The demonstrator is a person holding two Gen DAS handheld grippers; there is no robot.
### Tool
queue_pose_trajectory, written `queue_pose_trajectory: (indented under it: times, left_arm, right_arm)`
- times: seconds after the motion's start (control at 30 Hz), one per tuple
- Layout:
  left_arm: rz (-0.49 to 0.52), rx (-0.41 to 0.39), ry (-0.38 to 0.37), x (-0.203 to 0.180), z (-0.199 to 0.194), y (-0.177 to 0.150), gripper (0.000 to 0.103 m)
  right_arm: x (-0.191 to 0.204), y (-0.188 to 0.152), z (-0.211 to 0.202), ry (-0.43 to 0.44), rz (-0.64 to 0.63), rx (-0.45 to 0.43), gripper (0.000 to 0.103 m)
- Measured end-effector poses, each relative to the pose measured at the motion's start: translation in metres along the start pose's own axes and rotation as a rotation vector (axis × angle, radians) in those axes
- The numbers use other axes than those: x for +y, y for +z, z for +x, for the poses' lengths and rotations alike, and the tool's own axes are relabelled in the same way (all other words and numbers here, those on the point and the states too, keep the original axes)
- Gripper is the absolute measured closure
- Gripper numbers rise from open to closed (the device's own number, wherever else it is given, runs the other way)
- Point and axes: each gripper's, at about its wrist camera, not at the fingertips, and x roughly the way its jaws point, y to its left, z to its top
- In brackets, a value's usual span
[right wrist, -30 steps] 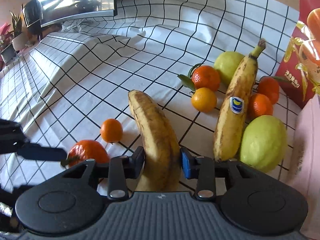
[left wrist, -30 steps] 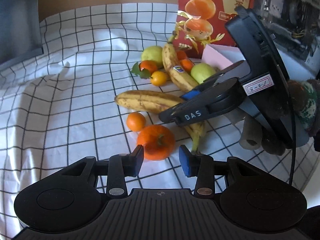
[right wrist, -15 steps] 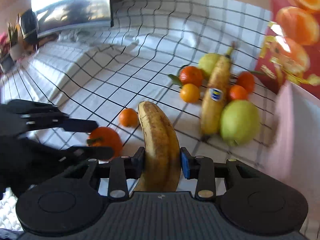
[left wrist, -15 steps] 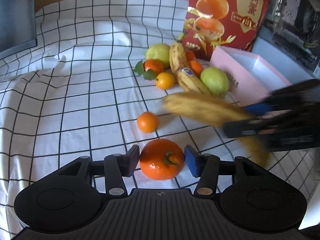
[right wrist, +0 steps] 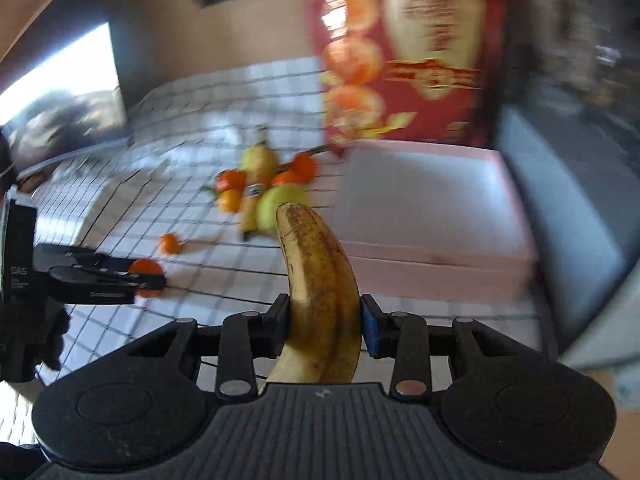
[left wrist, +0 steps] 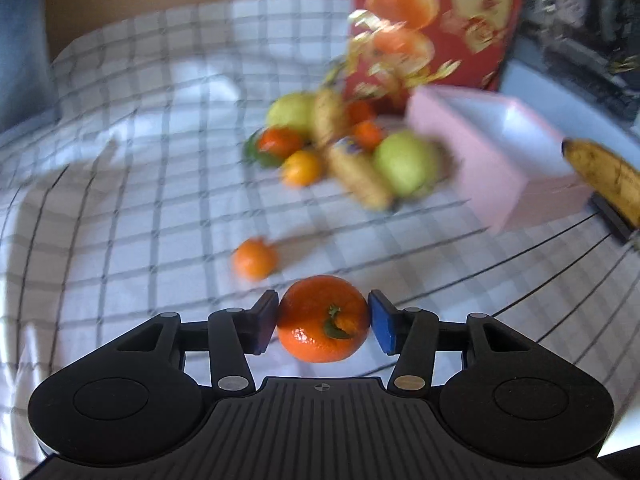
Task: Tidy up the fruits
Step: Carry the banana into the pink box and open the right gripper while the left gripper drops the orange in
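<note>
My left gripper (left wrist: 323,322) is shut on a large orange (left wrist: 323,318) with a green stem, held just above the checked cloth. My right gripper (right wrist: 325,322) is shut on a spotted brown banana (right wrist: 320,280), lifted in the air and pointing toward a pink box (right wrist: 432,216). The banana's tip also shows at the right edge of the left wrist view (left wrist: 604,176). On the cloth lie a small tangerine (left wrist: 255,259) and a pile with a second banana (left wrist: 352,160), a green fruit (left wrist: 404,162) and several tangerines.
The pink box (left wrist: 492,152) stands open to the right of the fruit pile. A tall red carton (left wrist: 424,20) printed with oranges stands behind it. A dark monitor (right wrist: 60,112) sits at the far left. The left gripper body (right wrist: 80,280) shows in the right wrist view.
My left gripper has shut on the large orange and lifted it. My right gripper has raised the banana and swung it right, toward the pink box.
</note>
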Motion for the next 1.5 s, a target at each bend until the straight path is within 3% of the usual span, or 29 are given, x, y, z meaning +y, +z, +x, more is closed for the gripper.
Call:
queue_pose_trajectory:
  times: [0.17,0.27,0.37,0.5,0.73,0.83,0.9,1.07,1.23,1.5]
  left_arm:
    - [0.050,-0.136,-0.172,-0.059,-0.019,0.050,0.049]
    - [0.067,-0.163,-0.261,-0.093,-0.012,0.086,0.049]
    - [0.063,-0.107,-0.375,-0.127,0.020,0.117,0.048]
    - [0.045,0.008,-0.389,-0.171,0.084,0.147,0.049]
    - [0.069,0.177,-0.457,-0.211,0.137,0.139,0.048]
    - [0.050,0.169,-0.474,-0.205,0.138,0.132,0.048]
    - [-0.017,0.132,-0.504,-0.192,0.132,0.134,0.050]
    - [-0.151,-0.030,-0.550,-0.140,0.081,0.135,0.050]
    - [-0.200,-0.165,-0.436,-0.080,0.020,0.111,0.050]
    - [-0.312,-0.082,-0.250,-0.027,-0.019,0.021,0.050]
  right_arm:
    - [-0.027,-0.019,-0.030,-0.047,0.078,-0.047,0.067]
    - [-0.038,-0.028,-0.039,-0.053,0.113,-0.065,0.067]
    - [-0.047,-0.035,-0.043,-0.066,0.150,-0.075,0.067]
    - [-0.054,-0.045,-0.044,-0.072,0.186,-0.075,0.067]
    - [-0.061,-0.063,-0.052,-0.113,0.251,-0.075,0.067]
    - [-0.064,-0.067,-0.053,-0.134,0.269,-0.071,0.067]
    - [-0.065,-0.067,-0.054,-0.141,0.268,-0.069,0.067]
    - [-0.070,-0.047,-0.050,-0.093,0.260,-0.085,0.067]
    - [-0.074,-0.001,-0.027,-0.032,0.235,-0.124,0.066]
    - [-0.069,0.088,0.086,-0.013,0.119,-0.093,0.067]
